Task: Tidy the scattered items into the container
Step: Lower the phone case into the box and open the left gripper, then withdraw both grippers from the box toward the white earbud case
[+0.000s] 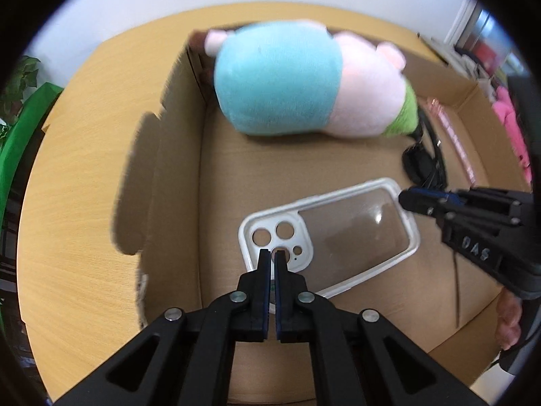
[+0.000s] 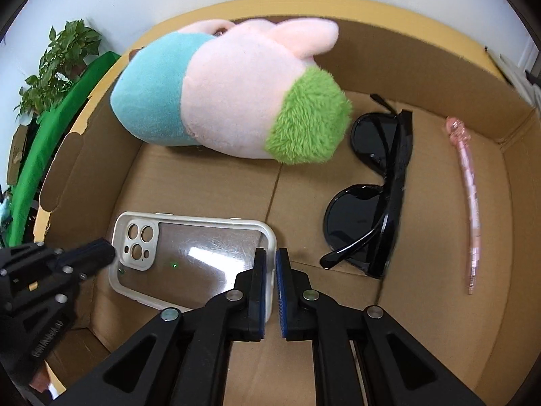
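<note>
An open cardboard box (image 1: 175, 142) (image 2: 405, 67) stands on a wooden table (image 1: 84, 186). A clear phone case (image 1: 355, 237) (image 2: 196, 253) with a white rim lies low inside it. My left gripper (image 1: 272, 257) (image 2: 110, 253) is shut on the rim at the case's camera end. My right gripper (image 2: 271, 257) (image 1: 405, 199) straddles the rim at the opposite end with its jaws slightly apart; a gap shows beside the right pad. A blue, pink and green plush toy (image 1: 287, 77) (image 2: 230, 101) lies at the back of the box.
Black sunglasses (image 2: 372, 182) (image 1: 419, 165) and a pink pen (image 2: 470, 196) lie on the box floor to the right of the case. A potted plant (image 2: 61, 64) and a green object (image 2: 50, 142) stand beyond the table's left edge. A hand (image 1: 507, 321) shows at the right.
</note>
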### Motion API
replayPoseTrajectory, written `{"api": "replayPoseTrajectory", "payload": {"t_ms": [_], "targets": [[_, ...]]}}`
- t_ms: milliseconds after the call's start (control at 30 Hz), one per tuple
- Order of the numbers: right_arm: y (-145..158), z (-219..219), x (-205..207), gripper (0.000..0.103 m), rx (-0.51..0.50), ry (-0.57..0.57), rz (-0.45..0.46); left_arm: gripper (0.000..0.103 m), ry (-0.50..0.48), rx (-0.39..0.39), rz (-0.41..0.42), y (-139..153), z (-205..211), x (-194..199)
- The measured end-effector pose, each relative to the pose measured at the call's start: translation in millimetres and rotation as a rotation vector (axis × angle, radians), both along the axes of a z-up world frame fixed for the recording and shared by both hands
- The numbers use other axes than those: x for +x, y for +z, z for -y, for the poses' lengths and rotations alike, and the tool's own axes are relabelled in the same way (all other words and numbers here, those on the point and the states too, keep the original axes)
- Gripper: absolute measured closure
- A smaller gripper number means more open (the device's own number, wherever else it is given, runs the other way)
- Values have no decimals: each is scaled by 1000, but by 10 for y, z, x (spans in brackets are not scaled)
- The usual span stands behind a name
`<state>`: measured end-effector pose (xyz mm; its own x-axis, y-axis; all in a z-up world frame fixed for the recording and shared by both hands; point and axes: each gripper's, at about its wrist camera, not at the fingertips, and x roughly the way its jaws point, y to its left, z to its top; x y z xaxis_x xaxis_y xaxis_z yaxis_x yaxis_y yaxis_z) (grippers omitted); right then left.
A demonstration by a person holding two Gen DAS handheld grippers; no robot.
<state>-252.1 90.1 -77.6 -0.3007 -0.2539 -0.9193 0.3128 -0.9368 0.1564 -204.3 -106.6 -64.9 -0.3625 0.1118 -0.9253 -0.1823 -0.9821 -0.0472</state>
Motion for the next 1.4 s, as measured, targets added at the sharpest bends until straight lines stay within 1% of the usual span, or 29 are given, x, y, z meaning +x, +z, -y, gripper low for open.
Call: {"api": "replayPoseTrajectory", "payload": {"t_ms": [33,67,100,133,167,200,233,267,300,333,367,433,533,600,667,700,800,933,1033,1400], "targets": [[48,-6,40,85,-11,2,-11,99,4,11,-17,56,35,-6],[123,-29,79,73,-35,5,-26,95,6,23,-43,127,53,27],[215,-62,140,52,-57,8,-44,89,8,28,-74,214,46,66],[303,-94,203,40,-72,10,-65,86,12,27,-107,300,43,116],[417,-118,298,21,-84,9,-99,79,15,24,-145,392,48,187],[534,-128,421,11,-90,14,-136,69,21,17,-194,513,60,261],[622,-131,544,9,-97,26,-165,61,28,15,-244,621,49,357],[708,-177,690,8,-108,45,-197,40,39,19,-298,730,50,492],[787,-213,844,6,-117,56,-228,24,55,20,-341,800,40,612],[851,-251,995,4,-116,54,-262,22,81,15,-395,873,43,757],[881,-266,1133,2,-102,43,-295,22,101,10,-443,933,-13,859],[925,-271,1408,1,-56,15,-368,22,129,4,-526,1042,-84,1149],[943,-388,1638,1,-67,7,-382,22,124,29,-569,1086,-218,1406],[967,-470,1765,1,-44,-22,-416,22,132,50,-586,1088,-264,1545],[1000,-545,1865,1,-26,-47,-449,22,135,74,-585,1067,-317,1651],[1015,-598,1920,1,-20,-52,-458,22,132,73,-581,1049,-363,1673],[1037,-696,2045,1,-2,-61,-472,22,115,30,-594,1033,-491,1793],[1041,-770,2103,1,-10,-70,-478,22,88,44,-580,995,-590,1872],[1034,-776,2125,1,-6,-69,-483,23,82,34,-570,966,-636,1873],[955,-784,2114,1,-12,-64,-473,22,96,41,-545,890,-616,1830]]}}
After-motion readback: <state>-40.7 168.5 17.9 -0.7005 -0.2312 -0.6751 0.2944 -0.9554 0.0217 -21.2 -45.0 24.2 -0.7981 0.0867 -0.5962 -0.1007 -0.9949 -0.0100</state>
